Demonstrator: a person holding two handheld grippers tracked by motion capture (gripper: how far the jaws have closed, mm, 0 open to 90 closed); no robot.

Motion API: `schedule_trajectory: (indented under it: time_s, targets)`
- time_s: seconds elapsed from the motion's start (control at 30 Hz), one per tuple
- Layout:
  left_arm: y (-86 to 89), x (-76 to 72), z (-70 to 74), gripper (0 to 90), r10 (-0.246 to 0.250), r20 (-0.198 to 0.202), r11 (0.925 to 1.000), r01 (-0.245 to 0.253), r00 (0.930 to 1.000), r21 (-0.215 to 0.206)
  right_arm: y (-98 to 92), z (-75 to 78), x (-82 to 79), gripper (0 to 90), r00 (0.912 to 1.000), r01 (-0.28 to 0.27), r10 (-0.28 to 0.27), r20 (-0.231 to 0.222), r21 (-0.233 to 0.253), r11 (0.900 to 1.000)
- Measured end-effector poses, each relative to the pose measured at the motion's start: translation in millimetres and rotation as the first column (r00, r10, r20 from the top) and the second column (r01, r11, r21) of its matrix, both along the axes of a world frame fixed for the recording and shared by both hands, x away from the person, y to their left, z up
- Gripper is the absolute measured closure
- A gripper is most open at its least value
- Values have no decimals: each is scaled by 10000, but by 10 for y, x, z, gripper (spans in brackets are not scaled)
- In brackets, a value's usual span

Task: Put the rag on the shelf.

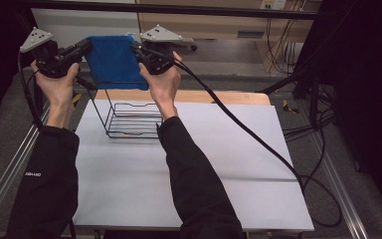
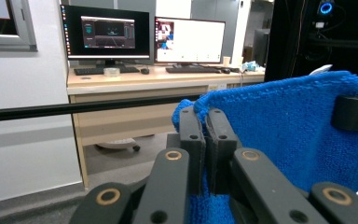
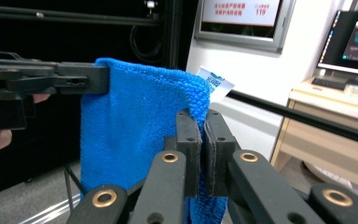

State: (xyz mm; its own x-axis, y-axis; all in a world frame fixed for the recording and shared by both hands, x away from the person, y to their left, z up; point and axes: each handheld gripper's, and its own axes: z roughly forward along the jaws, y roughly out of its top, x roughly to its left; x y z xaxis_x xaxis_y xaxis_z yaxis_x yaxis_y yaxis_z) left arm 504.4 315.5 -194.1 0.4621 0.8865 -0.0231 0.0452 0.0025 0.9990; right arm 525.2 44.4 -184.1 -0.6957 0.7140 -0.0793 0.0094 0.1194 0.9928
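Blue terry-cloth towel (image 1: 113,60) held up taut in the air, above and just behind the black wire rack (image 1: 129,118), which stands on the white-covered surface (image 1: 219,164). Left gripper (image 1: 82,48) pinches the towel's upper left corner, jaws closed on the cloth. Right gripper (image 1: 137,51) does the same at the upper right corner, jaws clamped with pile bunched between them. In the left gripper view the towel (image 2: 298,126) hangs flat toward the other gripper; in the right gripper view it (image 3: 135,126) drops straight from its top hem.

Step in hand, as I judge it: towel spread and lifted, ready to be hung over the rack's top rail. Next move calls for lowering both corners evenly so the bottom hem passes behind the rail and the cloth drapes across.

Edges: bottom hem hangs close to the rack's top wires, contact not clear. Open surface lies right of and nearer than the rack; a dark crossbar (image 1: 179,9) runs beyond it.
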Motion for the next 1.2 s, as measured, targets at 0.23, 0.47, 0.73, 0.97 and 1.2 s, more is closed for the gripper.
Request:
schedule_trajectory:
  time_s: [0.23,0.47,0.73,0.97,1.2]
  targets:
    - [25,-115,-122,869,-255,62,9981,251,9997,568,-30,-153,-88,870,9997,-239,239,-87,21,9997]
    - [49,-194,-215,868,-461,102,9971,454,9989,611,-38,-237,-145,869,9994,-329,327,-151,-142,9994]
    - [65,-316,-264,864,-831,286,9939,807,9961,756,-87,-284,-235,866,9986,-530,529,-57,-250,9983]
    - [90,-404,-313,857,-970,107,9903,954,9952,1013,-88,-309,-311,862,9974,-715,720,44,-716,9949]
    - [80,-461,-339,851,-964,-123,9847,971,9953,1444,-92,-370,-329,861,9964,-846,838,-135,-836,9929]
